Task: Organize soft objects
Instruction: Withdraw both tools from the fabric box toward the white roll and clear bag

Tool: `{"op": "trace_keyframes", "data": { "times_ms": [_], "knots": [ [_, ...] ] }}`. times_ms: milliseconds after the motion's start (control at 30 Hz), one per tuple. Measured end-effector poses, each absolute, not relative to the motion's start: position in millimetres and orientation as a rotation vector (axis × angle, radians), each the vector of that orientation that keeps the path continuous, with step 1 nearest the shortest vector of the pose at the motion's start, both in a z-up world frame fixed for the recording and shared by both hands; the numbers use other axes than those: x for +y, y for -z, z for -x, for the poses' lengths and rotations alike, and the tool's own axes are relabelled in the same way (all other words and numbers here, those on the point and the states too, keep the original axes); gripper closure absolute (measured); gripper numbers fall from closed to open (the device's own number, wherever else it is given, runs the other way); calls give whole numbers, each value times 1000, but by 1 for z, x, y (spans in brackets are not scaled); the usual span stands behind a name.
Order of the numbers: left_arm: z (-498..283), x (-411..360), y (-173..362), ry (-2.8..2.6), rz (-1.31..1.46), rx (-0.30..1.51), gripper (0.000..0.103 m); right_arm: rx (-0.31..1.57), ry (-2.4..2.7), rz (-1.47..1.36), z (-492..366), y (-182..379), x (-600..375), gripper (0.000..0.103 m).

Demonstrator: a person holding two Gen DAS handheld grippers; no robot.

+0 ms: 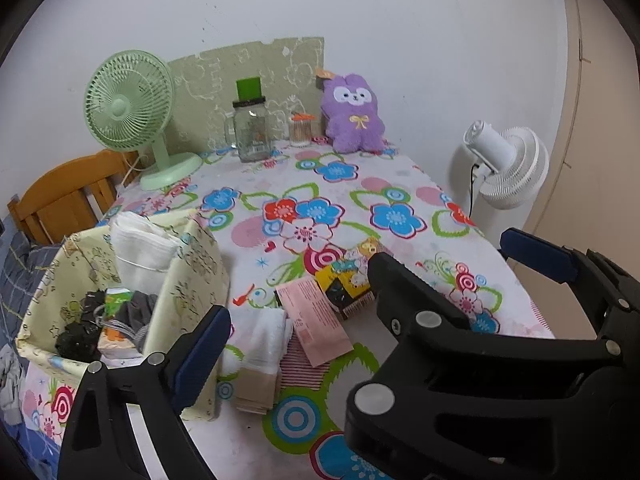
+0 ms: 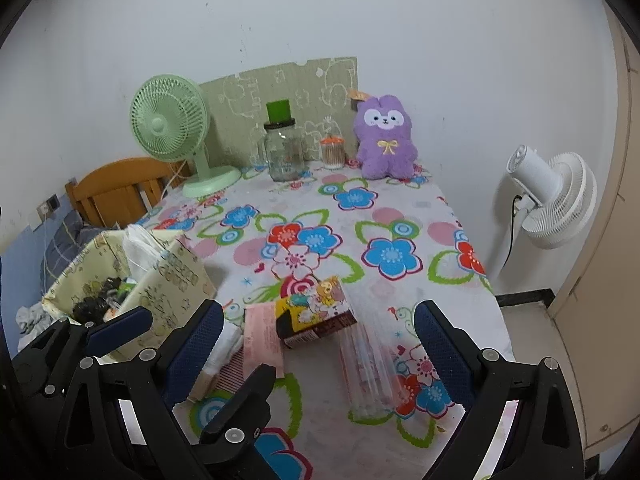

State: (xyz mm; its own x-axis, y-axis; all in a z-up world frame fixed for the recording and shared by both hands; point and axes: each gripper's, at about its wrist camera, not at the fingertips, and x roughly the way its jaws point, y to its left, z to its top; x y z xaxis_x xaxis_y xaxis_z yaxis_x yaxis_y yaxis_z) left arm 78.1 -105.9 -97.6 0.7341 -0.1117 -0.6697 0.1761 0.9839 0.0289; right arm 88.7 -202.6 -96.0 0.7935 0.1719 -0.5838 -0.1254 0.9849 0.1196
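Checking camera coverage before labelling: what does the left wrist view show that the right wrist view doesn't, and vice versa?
Left wrist only: the folded white towel laid out in full, and the storage box seen from above, with white cloth and dark items inside.

Right wrist only: a clear plastic packet lying between the open fingers of the right gripper, plus a wall socket at far left.

Both: floral table, green fan, glass jar, purple plush, white fan, cartoon carton, pink packet, open left gripper.
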Motion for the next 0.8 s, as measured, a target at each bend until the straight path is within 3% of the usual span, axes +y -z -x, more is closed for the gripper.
{"op": "trace_keyframes", "data": {
  "times_ms": [633, 800],
  "knots": [
    [-105, -107, 148, 82, -78, 843, 22, 764, -156, -74, -120, 149, -207, 10],
    [-108, -103, 158, 34, -86, 869, 38, 791, -165, -79, -125, 159, -205, 11]
  ]
}}
